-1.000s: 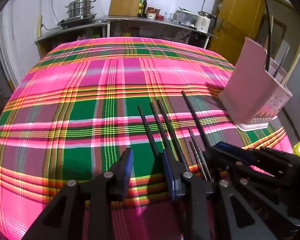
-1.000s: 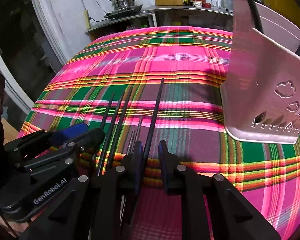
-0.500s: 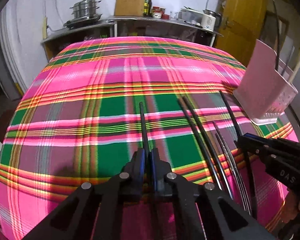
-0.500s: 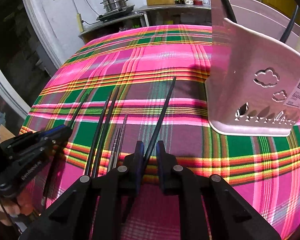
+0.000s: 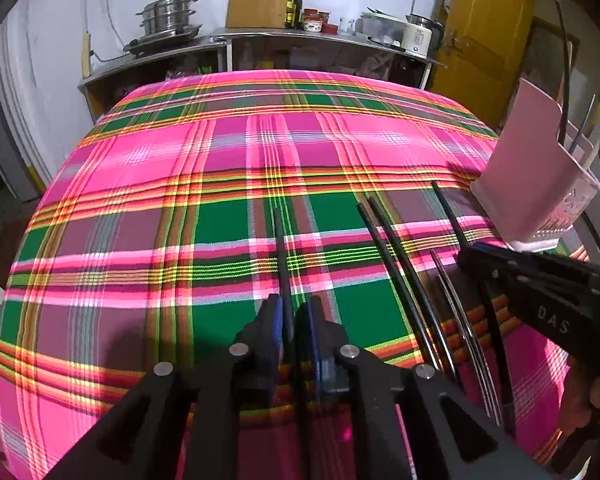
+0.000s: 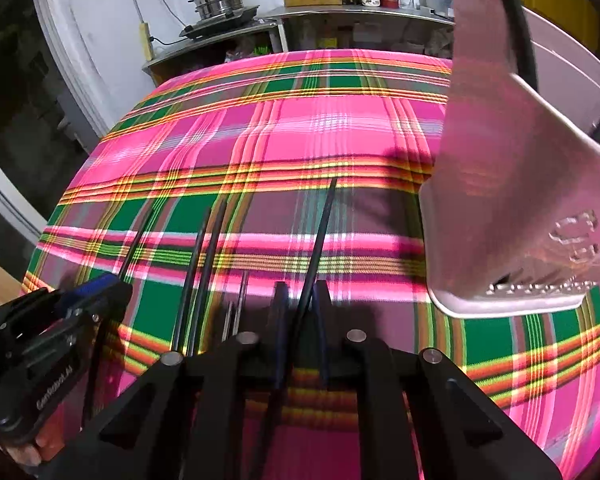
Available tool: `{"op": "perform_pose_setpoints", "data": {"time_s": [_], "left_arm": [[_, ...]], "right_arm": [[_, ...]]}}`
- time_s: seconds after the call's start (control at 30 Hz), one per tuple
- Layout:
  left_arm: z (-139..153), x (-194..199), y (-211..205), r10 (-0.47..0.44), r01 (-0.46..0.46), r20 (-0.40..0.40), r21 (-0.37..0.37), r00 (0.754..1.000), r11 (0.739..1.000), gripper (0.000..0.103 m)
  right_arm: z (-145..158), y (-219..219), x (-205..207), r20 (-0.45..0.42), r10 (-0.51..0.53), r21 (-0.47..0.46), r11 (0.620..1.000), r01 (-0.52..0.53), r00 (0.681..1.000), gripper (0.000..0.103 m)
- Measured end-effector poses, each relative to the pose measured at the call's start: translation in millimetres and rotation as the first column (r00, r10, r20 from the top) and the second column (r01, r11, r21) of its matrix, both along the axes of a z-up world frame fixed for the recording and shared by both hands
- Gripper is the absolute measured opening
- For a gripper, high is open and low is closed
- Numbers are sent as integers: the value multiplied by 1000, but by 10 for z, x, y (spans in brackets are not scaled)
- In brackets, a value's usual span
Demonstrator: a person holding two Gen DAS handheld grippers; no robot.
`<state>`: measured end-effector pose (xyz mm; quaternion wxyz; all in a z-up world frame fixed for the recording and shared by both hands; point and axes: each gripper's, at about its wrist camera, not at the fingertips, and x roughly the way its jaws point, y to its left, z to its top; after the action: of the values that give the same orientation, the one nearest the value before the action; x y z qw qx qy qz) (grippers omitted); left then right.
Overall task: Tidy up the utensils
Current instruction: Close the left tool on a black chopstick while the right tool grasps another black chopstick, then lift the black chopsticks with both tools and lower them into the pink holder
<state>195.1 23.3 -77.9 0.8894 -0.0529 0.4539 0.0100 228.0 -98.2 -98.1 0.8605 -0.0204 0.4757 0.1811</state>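
Observation:
My left gripper (image 5: 291,312) is shut on a black chopstick (image 5: 281,248) that points forward over the plaid cloth. My right gripper (image 6: 300,300) is shut on another black chopstick (image 6: 320,232), its tip raised toward the pink utensil holder (image 6: 512,200). Two more black chopsticks (image 5: 396,264) and thin metal chopsticks (image 5: 456,312) lie on the cloth between the grippers. The pink holder (image 5: 536,184) stands at the right and has several utensils upright in it. The right gripper also shows in the left wrist view (image 5: 464,254), and the left gripper in the right wrist view (image 6: 116,286).
The table wears a pink and green plaid cloth (image 5: 220,184). Behind it stands a metal counter (image 5: 300,40) with a steamer pot (image 5: 168,14), a cutting board and bottles. A yellow door (image 5: 484,28) is at the back right.
My left gripper closed on a black chopstick and moved left with it. My right gripper kept hold of its chopstick and moved closer to the pink holder.

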Motion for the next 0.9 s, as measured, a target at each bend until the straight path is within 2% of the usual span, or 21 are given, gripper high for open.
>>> {"op": "perform_pose_setpoints", "data": {"time_s": [0.07, 0.17, 0.37, 0.57, 0.9], "left_arm": [[-3, 5, -14, -5, 5, 0, 11, 1000, 1000, 12], [6, 23, -6, 1, -1, -4, 22, 1000, 1000, 6], [82, 24, 109, 9, -10, -6, -43, 1000, 999, 5], [357, -53, 153, -4, 8, 47, -78, 999, 997, 5], [960, -265, 87, -54, 70, 163, -97, 985, 993, 5]], "right_arm": [[2, 16, 8, 6, 5, -11, 1000, -5, 1000, 9], [8, 4, 15, -1, 16, -4, 1000, -16, 1000, 6], [137, -109, -77, 12, 23, 52, 998, -24, 1000, 6], [374, -205, -198, 55, 32, 86, 996, -37, 998, 6], [829, -394, -399, 136, 22, 145, 989, -41, 990, 6]]}}
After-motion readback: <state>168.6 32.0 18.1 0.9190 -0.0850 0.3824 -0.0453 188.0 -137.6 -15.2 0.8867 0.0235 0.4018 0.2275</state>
